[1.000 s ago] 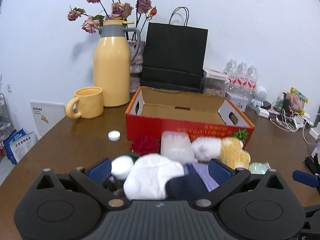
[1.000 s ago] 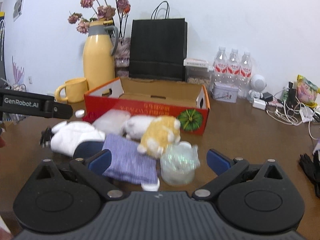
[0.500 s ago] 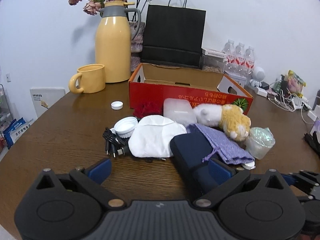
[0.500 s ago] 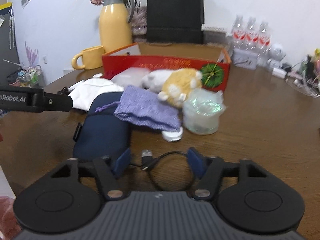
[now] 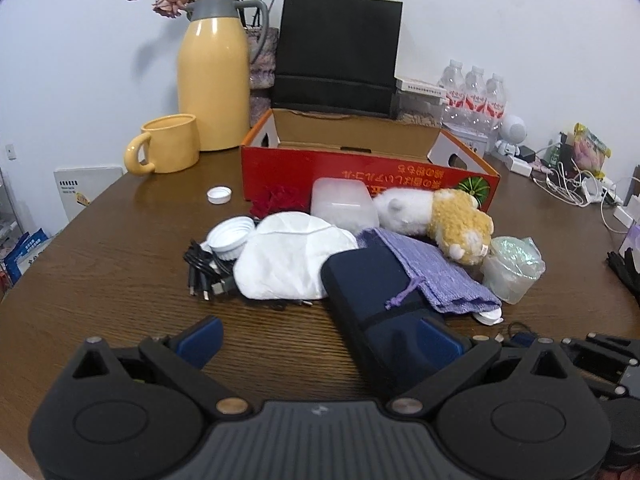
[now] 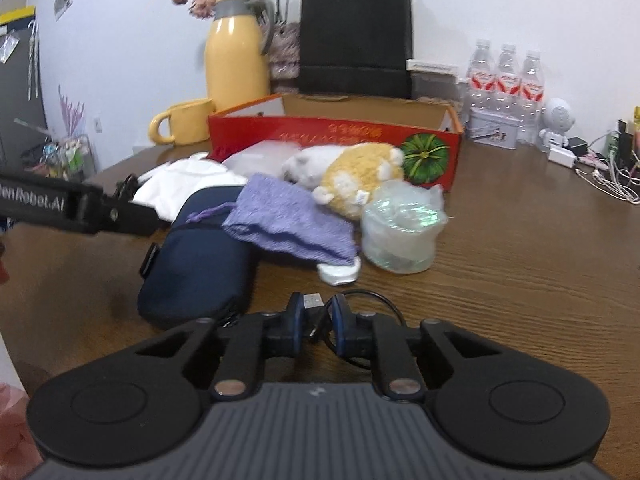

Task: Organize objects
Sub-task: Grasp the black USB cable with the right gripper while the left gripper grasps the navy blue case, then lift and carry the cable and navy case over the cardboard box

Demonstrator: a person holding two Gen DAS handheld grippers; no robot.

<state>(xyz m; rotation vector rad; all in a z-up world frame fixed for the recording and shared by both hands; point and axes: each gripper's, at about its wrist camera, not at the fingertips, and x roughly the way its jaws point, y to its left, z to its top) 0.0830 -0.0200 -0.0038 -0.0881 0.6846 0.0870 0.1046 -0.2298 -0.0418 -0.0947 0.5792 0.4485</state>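
Cable (image 6: pixel 352 320) lay coiled on the table (image 6: pixel 520 260) just in front of the navy case (image 6: pixel 200 256). Right claw (image 6: pixel 316 314) had just been closing, and its pads pinched the cable's USB plug. Left claw (image 5: pixel 320 338) stood wide open, holding nothing, its right finger touching the case's near end. Purple pouch (image 5: pixel 436 276) lay across the case; red box (image 5: pixel 360 172) sat behind the pile.

yellow flask (image 5: pixel 214 76), yellow mug (image 5: pixel 168 144), black paper bag (image 5: pixel 338 52), water bottles (image 5: pixel 474 94) stand along the wall.
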